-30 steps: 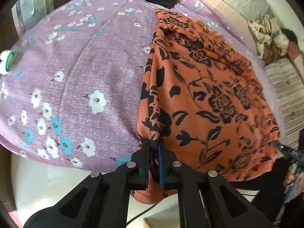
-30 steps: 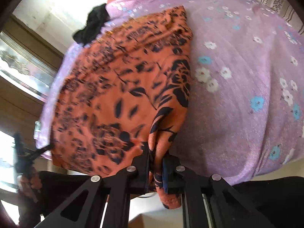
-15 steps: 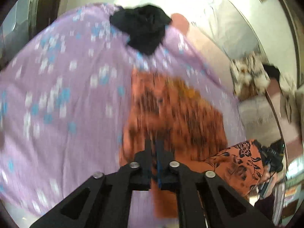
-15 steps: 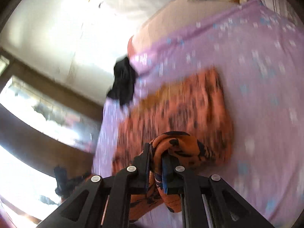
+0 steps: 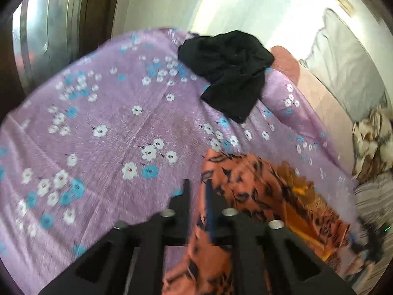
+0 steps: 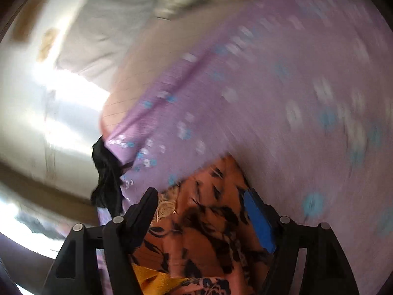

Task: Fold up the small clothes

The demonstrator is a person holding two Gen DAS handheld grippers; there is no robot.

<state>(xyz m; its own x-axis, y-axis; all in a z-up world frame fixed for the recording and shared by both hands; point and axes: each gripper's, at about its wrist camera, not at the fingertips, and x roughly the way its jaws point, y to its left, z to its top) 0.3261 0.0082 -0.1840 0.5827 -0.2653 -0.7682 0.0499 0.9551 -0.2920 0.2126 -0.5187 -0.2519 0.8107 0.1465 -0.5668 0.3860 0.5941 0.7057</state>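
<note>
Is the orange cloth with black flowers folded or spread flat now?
Folded. The orange cloth lies doubled on the purple sheet, its yellow-orange inner side showing along one edge.

Sunlit white wall [image 5: 233, 5] (glare-washed) behind a purple floral bedsheet [image 5: 110, 127].

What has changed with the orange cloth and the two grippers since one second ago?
Both grippers carried the near edge of the orange floral cloth forward over itself, folding it. Now the left gripper and the right gripper are opening, with the cloth between their jaws. The black garment stayed put.
</note>
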